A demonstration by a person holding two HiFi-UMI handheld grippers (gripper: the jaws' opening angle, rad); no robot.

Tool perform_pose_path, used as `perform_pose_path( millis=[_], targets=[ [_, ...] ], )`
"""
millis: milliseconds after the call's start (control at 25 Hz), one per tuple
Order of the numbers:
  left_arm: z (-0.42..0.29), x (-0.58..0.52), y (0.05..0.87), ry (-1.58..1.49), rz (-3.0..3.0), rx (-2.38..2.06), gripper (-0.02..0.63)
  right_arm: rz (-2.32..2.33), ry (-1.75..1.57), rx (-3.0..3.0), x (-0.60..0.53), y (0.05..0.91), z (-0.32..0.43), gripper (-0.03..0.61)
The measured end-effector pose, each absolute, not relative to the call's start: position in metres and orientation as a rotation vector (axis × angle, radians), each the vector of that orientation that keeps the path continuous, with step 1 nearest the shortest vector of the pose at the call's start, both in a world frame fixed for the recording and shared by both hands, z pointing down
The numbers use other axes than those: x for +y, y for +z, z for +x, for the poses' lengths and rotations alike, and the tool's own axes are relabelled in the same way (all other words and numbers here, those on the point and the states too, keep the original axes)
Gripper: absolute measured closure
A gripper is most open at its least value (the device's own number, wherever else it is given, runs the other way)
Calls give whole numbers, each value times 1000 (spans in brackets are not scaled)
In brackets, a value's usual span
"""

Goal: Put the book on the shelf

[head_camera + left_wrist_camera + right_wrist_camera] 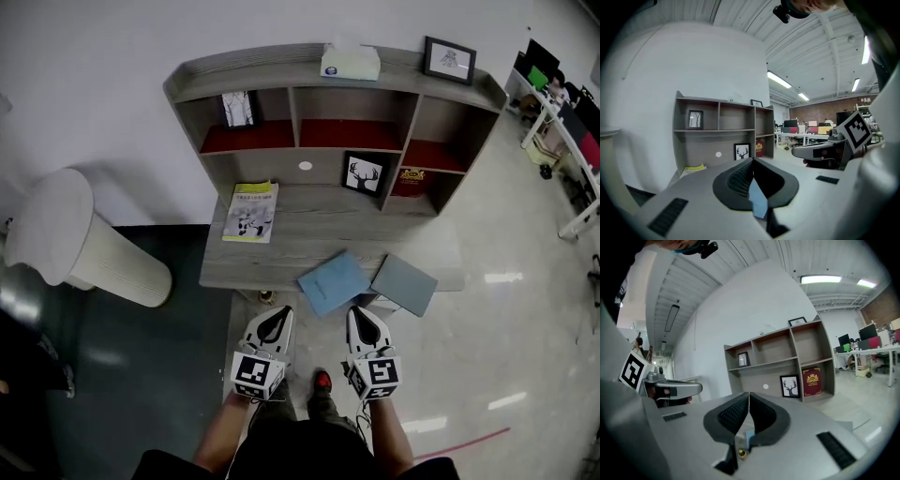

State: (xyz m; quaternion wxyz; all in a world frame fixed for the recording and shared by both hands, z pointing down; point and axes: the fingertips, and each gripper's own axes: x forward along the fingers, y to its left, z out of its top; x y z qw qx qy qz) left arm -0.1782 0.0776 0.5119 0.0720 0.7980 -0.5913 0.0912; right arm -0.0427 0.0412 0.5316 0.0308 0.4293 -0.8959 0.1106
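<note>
A light blue book [333,281] lies flat on the grey desk [309,230] of the shelf unit and overhangs its front edge. A grey-blue book [405,283] lies beside it to the right. Both grippers hover below the desk edge, apart from the books. The left gripper [278,317] is shut and empty, its jaws meeting in the left gripper view [752,161], where the blue book [758,199] shows through the gap under them. The right gripper [361,316] is shut too, with nothing between its jaws in its own view [748,394].
A yellow-white booklet [251,212] lies at the desk's left. A red book [412,178] and a deer picture [364,173] stand at the back. A tissue box [350,63] and a framed picture [449,59] sit on top. A white ribbed cylinder [80,244] stands left.
</note>
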Motion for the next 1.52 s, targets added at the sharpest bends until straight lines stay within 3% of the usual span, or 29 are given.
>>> perform_pose_path(
  millis=[480, 1320, 1360, 1440, 1520],
  targets=[
    [-185, 23, 586, 404, 2489, -1478, 607, 1563, 544, -2550, 6, 602, -41, 549],
    [-172, -12, 708, 531, 2452, -1272, 607, 1570, 917, -2407, -11, 756, -46, 546],
    [-172, -11, 711, 537, 2447, -1269, 607, 1562, 974, -2411, -14, 760, -47, 540],
    [-170, -9, 716, 551, 2438, -1260, 607, 1536, 1094, -2412, -18, 771, -51, 412],
    [-170, -8, 721, 563, 2428, -1253, 607, 1522, 1200, -2397, -21, 782, -54, 373]
  ],
)
